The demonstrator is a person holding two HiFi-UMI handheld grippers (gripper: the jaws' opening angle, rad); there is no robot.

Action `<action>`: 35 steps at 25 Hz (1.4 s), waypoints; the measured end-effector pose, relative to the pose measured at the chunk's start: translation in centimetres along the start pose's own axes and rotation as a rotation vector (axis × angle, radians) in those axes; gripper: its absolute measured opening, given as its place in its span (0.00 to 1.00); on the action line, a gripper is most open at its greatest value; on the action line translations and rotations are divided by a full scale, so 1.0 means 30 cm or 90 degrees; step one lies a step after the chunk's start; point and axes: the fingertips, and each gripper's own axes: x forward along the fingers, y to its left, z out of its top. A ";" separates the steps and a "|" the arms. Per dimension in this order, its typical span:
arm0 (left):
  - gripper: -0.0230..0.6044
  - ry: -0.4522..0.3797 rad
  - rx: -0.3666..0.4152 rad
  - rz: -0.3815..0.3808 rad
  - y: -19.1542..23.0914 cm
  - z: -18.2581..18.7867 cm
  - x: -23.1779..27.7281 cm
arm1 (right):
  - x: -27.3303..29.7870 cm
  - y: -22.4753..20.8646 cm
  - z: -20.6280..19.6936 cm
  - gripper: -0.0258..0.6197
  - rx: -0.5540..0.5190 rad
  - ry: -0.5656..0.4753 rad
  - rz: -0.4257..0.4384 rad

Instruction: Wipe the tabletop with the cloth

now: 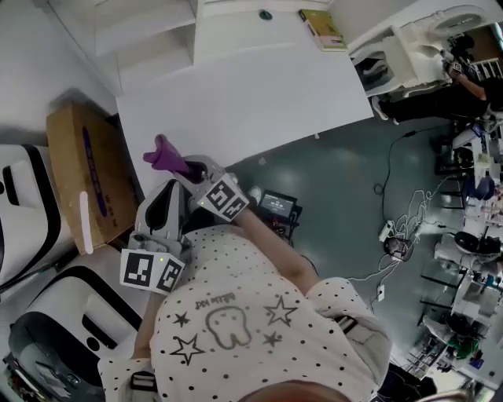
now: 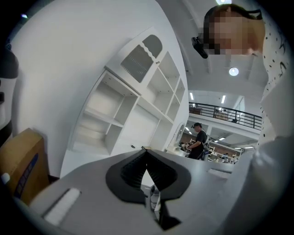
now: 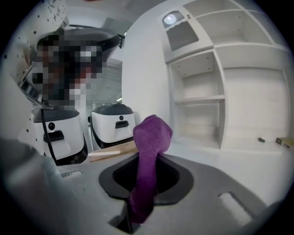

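A purple cloth [image 1: 165,155] sticks up out of my right gripper [image 1: 187,167], which is shut on it just off the near left corner of the white tabletop [image 1: 236,94]. In the right gripper view the cloth [image 3: 152,135] stands bunched between the jaws of that gripper [image 3: 148,158] and hangs down behind them. My left gripper [image 1: 171,188] is held close beside the right one, nearer my body. In the left gripper view its jaws meet at the tip [image 2: 146,149] with nothing between them. Neither gripper touches the tabletop.
A cardboard box [image 1: 82,173] and white machines [image 1: 31,212] stand left of the table. A yellowish book [image 1: 322,27] and a small dark item [image 1: 265,14] lie at the table's far side. White shelves [image 2: 133,110] rise behind. A small device [image 1: 277,204] sits on the floor.
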 end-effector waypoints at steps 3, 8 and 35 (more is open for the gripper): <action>0.03 0.006 0.002 -0.023 -0.074 -0.009 0.084 | -0.090 -0.082 -0.014 0.14 0.007 -0.011 -0.017; 0.03 0.013 0.020 -0.061 -0.243 -0.044 0.232 | -0.285 -0.282 -0.023 0.14 0.028 -0.036 -0.079; 0.03 0.045 0.006 -0.141 -0.891 -0.325 0.711 | -1.123 -0.817 -0.381 0.15 0.090 0.008 -0.254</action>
